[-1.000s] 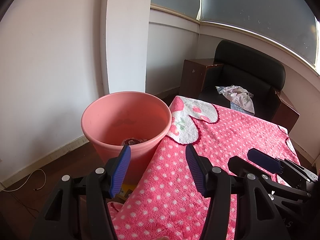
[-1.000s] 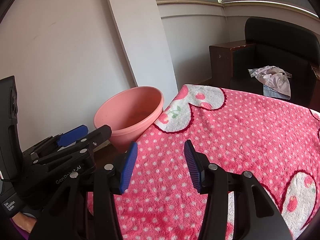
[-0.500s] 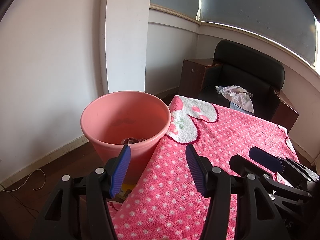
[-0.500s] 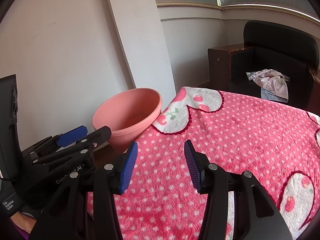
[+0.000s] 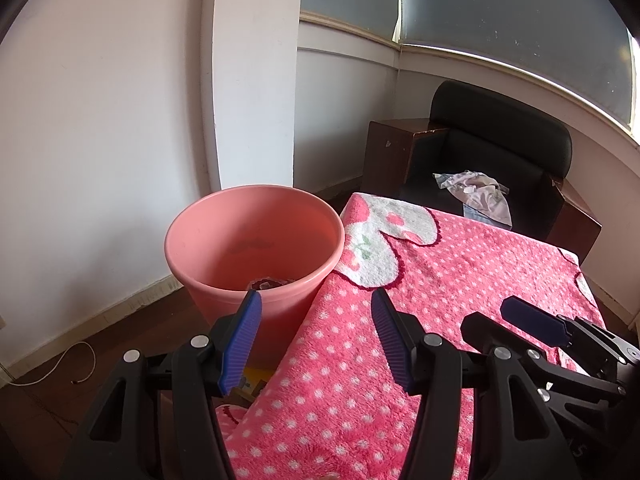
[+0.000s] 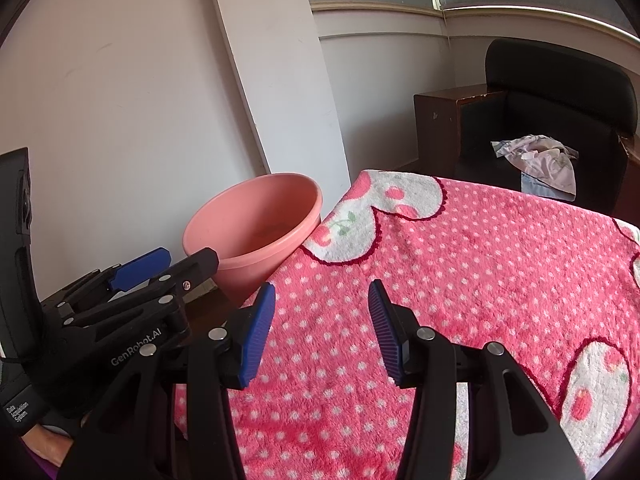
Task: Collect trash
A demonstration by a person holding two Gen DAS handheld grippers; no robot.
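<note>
While both pairs of jaws stood parted with nothing between their blue pads, the left gripper (image 5: pixel 316 336) hung over the near edge of a pink polka-dot blanket (image 5: pixel 460 280), its left finger lined up in front of the wall of a pink bucket (image 5: pixel 256 248). The right gripper (image 6: pixel 322 328) was also released and empty, held above the same blanket a little further in. Each tool showed in the other's view: the right one at the lower right of the left camera, the left one at the lower left of the right camera.

The bucket stood on a dark floor, touching the blanket's draped corner, where a white heart patch with cherries (image 5: pixel 384 236) lay. Deep inside it a small dark piece of trash (image 5: pixel 268 283) showed just above the near rim; what it was could not be told. Beyond the blanket stood a black armchair (image 5: pixel 500 148) with crumpled pale cloth (image 5: pixel 480 196) on its seat, beside a brown wooden cabinet (image 5: pixel 388 152). A thin white cable (image 5: pixel 60 368) lay on the floor by the wall.
</note>
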